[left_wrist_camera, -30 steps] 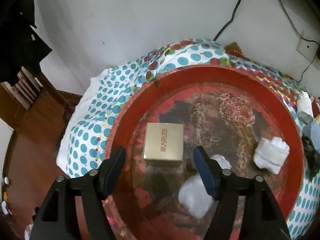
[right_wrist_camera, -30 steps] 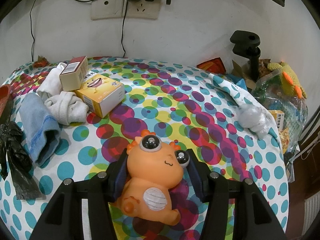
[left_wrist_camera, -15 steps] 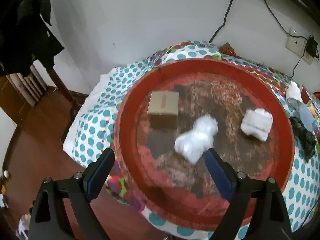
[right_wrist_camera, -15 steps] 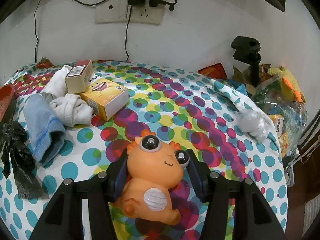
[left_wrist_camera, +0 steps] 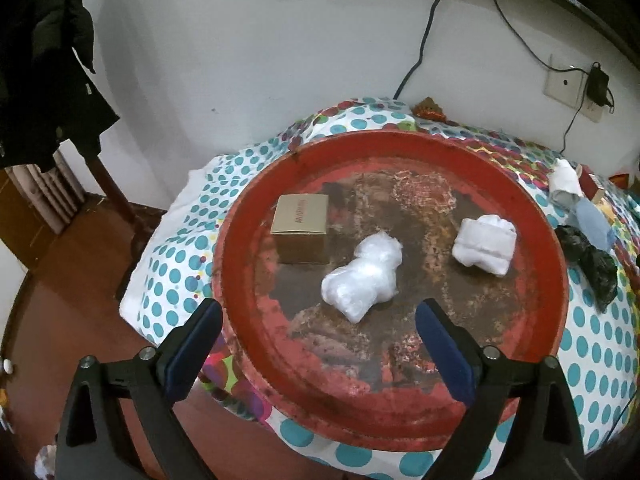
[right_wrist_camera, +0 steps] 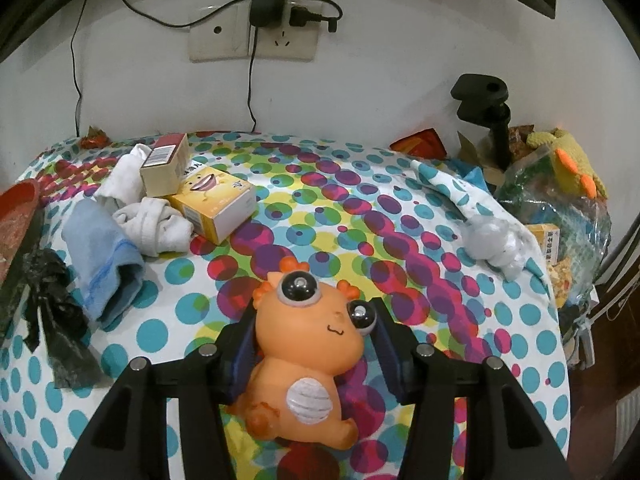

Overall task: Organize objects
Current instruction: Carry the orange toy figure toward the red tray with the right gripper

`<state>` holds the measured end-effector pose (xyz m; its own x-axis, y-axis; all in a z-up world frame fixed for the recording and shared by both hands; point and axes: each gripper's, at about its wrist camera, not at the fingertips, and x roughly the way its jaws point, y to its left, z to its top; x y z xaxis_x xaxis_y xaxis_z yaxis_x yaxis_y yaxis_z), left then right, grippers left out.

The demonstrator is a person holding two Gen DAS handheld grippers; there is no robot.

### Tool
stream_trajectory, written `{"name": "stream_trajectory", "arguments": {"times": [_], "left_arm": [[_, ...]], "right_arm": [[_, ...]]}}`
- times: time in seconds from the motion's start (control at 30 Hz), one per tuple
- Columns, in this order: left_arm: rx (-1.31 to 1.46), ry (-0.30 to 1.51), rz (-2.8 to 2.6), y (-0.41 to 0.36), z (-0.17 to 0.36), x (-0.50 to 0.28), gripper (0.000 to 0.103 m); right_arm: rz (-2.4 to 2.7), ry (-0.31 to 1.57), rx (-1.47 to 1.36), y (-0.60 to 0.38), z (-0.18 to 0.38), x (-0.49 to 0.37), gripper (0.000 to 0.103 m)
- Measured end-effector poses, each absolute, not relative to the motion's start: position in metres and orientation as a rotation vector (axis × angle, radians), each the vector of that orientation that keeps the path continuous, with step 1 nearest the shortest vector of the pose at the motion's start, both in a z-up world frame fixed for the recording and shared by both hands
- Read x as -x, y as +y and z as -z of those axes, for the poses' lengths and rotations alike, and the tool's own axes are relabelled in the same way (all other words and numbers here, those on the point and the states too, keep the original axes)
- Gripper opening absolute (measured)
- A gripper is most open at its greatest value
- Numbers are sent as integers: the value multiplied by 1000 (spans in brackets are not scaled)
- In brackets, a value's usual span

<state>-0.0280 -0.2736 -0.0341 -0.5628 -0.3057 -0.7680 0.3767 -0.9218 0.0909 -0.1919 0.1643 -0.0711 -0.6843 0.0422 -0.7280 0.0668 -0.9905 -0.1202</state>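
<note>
We take the red tray (left_wrist_camera: 256, 364) as our landmark: inside it sit a tan box (left_wrist_camera: 301, 227) toward its far left, a clear plastic wad (left_wrist_camera: 362, 278) at its middle and a folded white cloth (left_wrist_camera: 485, 244) toward its right. Our left gripper (left_wrist_camera: 318, 342) hangs over the tray's near rim with its jaws spread wide and nothing between them. Our right gripper (right_wrist_camera: 314, 354) is away from the tray, to its right above the dotted tablecloth (right_wrist_camera: 400, 208), its jaws pinching an orange toy dragon (right_wrist_camera: 310, 354) by the sides of its head. We judge the step in hand to be carrying the dragon to the tray. To do it well we should keep the squeeze steady, since the rounded head may slip, carry it clear of the yellow carton (right_wrist_camera: 214, 204) and blue cloth (right_wrist_camera: 102, 256) lying between, and set it in the bare patch near the tray's front.
</note>
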Motion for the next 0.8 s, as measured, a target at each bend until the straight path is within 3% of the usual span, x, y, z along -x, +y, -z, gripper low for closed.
{"name": "stream_trajectory", "arguments": {"times": [0.37,0.8], "left_arm": [[-1195,194,2458,-286,34,24,97],[-1158,248,2408,-319,28,12,97]], "right_arm": [[2817,235,-1157,126,43,177,53],[2600,319,-982,-7,8,147,53]]}}
